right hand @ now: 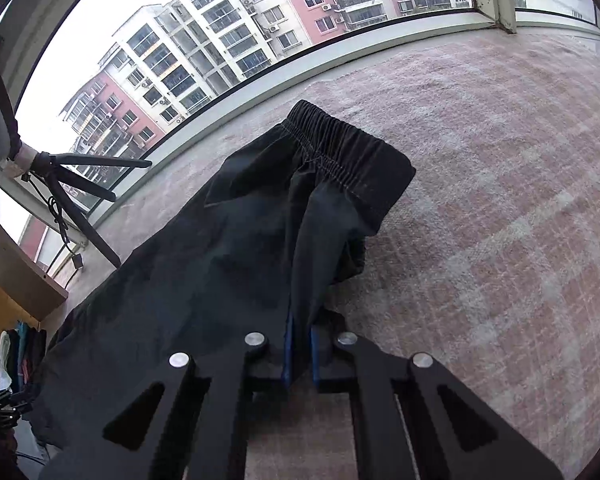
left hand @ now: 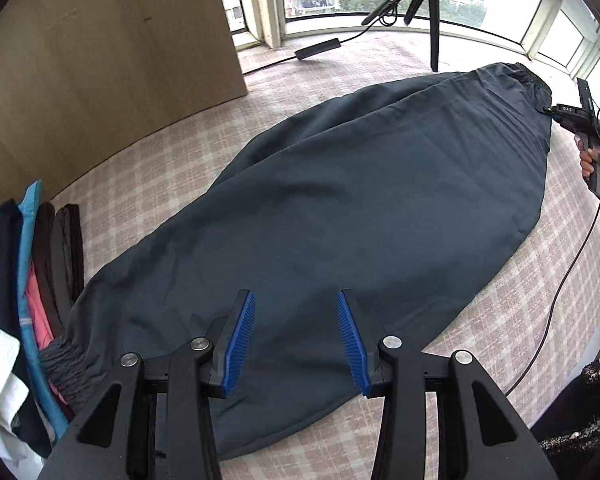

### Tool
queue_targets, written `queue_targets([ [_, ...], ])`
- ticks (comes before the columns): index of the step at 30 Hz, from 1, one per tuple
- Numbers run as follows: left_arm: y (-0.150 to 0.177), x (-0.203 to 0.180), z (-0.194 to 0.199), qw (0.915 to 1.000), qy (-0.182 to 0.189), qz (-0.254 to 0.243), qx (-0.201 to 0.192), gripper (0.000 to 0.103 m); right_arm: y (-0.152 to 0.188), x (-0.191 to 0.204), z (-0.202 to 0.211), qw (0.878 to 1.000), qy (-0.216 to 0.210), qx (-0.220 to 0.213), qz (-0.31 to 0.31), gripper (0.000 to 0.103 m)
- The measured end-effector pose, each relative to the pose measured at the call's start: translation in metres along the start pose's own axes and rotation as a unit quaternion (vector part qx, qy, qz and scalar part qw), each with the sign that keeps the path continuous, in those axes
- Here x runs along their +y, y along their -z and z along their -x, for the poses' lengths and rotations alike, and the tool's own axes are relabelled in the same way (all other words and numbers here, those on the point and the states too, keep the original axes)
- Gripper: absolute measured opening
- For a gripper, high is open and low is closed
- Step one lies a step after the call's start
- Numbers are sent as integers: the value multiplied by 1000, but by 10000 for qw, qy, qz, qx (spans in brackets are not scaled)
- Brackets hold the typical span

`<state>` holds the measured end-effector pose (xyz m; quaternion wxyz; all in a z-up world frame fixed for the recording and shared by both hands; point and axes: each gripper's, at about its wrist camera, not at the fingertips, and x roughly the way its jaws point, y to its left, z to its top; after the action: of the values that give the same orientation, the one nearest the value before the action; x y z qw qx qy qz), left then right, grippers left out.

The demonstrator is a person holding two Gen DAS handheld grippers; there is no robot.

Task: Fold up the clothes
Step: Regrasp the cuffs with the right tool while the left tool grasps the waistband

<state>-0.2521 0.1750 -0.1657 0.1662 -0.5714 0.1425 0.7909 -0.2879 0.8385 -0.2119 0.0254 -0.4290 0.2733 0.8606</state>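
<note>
Left tool (left hand: 296, 336), jaws apart, hovers over dark trousers (left hand: 340, 208); right tool (right hand: 300, 356) clamps the waistband edge. Grip the cuff squarely before folding.

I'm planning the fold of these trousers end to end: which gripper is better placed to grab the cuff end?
Probably left. The left gripper hangs open right above the trousers near the gathered cuff; the right gripper is already shut on fabric below the waistband.

place: home | cues: checked bedspread (left hand: 380, 64); folded clothes stack (left hand: 32, 280); apartment blocks (right hand: 204, 52) outside
</note>
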Motion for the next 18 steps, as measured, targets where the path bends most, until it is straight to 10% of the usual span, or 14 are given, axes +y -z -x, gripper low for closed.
queue_targets([
  [10, 158, 86, 24, 9764, -399, 2121, 114, 52, -27, 17, 71, 9917, -756, -842, -609, 4],
  [18, 183, 147, -32, 8867, 1131, 4456, -488, 54, -36, 42, 73, 9942, -539, -822, -438, 4],
])
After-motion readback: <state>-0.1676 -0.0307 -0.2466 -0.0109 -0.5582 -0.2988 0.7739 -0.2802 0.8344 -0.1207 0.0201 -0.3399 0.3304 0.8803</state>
